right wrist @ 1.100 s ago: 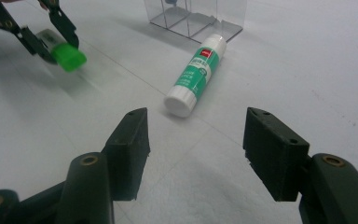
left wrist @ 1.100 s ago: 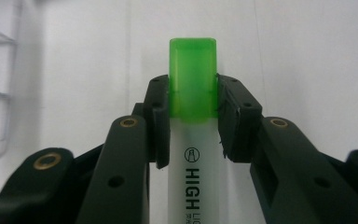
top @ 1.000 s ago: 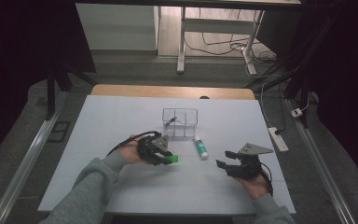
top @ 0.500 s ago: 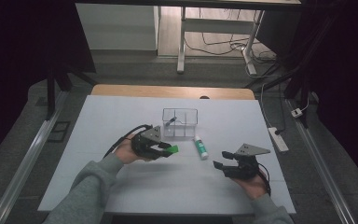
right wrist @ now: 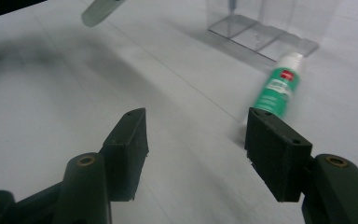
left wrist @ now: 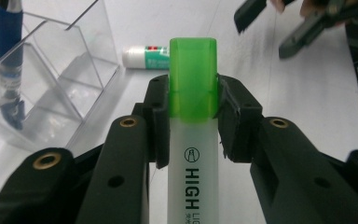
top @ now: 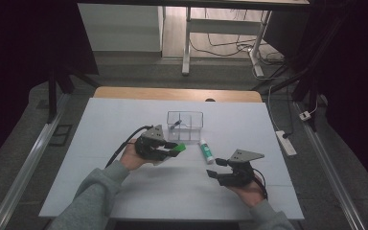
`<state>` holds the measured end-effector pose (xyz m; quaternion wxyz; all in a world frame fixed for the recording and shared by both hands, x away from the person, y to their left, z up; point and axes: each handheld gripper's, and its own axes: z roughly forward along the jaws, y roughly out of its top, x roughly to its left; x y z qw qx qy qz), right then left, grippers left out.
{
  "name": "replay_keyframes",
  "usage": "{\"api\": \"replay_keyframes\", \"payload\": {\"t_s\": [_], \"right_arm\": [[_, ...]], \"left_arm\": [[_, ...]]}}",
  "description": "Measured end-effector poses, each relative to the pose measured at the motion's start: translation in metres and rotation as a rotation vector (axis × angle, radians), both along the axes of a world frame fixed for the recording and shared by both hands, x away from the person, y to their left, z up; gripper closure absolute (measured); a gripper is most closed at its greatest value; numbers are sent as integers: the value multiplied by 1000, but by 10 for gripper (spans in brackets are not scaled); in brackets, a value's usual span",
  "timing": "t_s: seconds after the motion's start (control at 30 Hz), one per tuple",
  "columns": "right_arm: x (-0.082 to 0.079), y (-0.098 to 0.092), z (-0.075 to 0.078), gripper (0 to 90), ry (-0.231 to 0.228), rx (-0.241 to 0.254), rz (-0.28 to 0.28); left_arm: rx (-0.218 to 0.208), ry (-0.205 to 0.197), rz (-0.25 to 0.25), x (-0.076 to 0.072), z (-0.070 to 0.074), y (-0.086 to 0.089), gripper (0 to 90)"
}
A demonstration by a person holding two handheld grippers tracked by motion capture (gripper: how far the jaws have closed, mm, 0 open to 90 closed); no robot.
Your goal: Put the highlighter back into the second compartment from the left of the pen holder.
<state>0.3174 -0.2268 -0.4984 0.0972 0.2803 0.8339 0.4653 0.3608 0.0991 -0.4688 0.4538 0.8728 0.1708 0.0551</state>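
The left claw [top: 175, 148] is clamped on a green-capped highlighter [left wrist: 192, 116], the pads pressing just below the cap so that the pen's long axis runs straight out between the jaws. In the high view its cap [top: 181, 147] points toward the clear organizer [top: 185, 120], which stands just beyond it on the tabletop [top: 100, 124]; one compartment already holds a blue pen [left wrist: 7, 60]. Further right, a green-and-white glue stick [top: 205, 151] lies flat between the two hands, its long axis running roughly toward and away from the person. The right claw [right wrist: 193, 140] stands open with nothing between its pads, the glue stick ahead of it and slightly to one side, seemingly nearer this claw, though blur makes the gap hard to judge.
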Motion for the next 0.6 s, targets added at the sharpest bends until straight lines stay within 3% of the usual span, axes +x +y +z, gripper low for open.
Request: {"api": "replay_keyframes", "payload": {"t_s": [0.27, 0.6], "right_arm": [[-3, 16, -2, 393, 14, 37, 34], [-3, 43, -3, 408, 7, 56, 46]], "left_arm": [[-83, 25, -10, -2, -4, -5, 663], [-139, 10, 3, -6, -7, -20, 663]]}}
